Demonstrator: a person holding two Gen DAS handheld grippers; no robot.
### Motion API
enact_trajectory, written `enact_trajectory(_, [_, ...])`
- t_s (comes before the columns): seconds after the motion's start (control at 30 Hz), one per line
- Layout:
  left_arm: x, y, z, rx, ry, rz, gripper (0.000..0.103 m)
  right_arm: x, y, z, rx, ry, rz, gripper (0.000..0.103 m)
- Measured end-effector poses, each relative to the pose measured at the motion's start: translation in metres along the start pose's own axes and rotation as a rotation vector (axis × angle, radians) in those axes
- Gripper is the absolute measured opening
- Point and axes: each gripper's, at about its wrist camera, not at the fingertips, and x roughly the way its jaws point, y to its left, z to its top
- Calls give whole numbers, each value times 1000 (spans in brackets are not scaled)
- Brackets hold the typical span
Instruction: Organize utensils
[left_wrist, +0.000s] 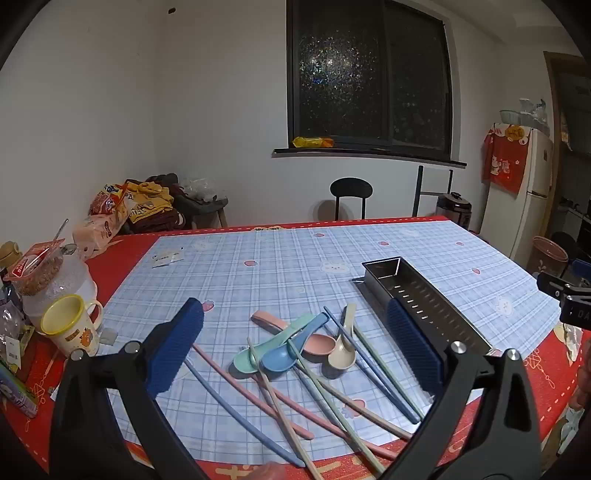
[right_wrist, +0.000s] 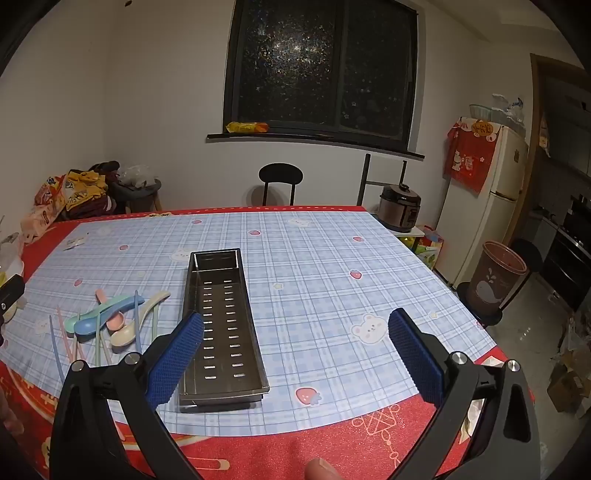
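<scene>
Over the table (left_wrist: 406, 236) we hold each hand-held gripper, left (left_wrist: 295, 343) and right (right_wrist: 295, 350), released and empty; nothing sorted yet, spoons and chopsticks (left_wrist: 314, 354) heaped beside the metal tray (right_wrist: 221, 325), so next comes picking one utensil.

- right gripper (left_wrist: 574, 306), seen at the edge of the left wrist view: white letters "DA" on its black body, the rest cut off by the frame edge.
- red cloth (right_wrist: 469, 157) hung over the fridge (right_wrist: 491, 206): yellow patch at its top carries dark characters, too small to read.
- cup (left_wrist: 72, 325) left of the spoons: a dark label strip on its side, blurred, unreadable.
- snack bags (left_wrist: 110, 206) behind the table's far left corner: print visible, not legible.
</scene>
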Motion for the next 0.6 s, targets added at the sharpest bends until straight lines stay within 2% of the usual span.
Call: enact_trajectory(0.6, [-1,-1,-2,0,4,-2,98,-7,-2,4,-5,-9,-30,98])
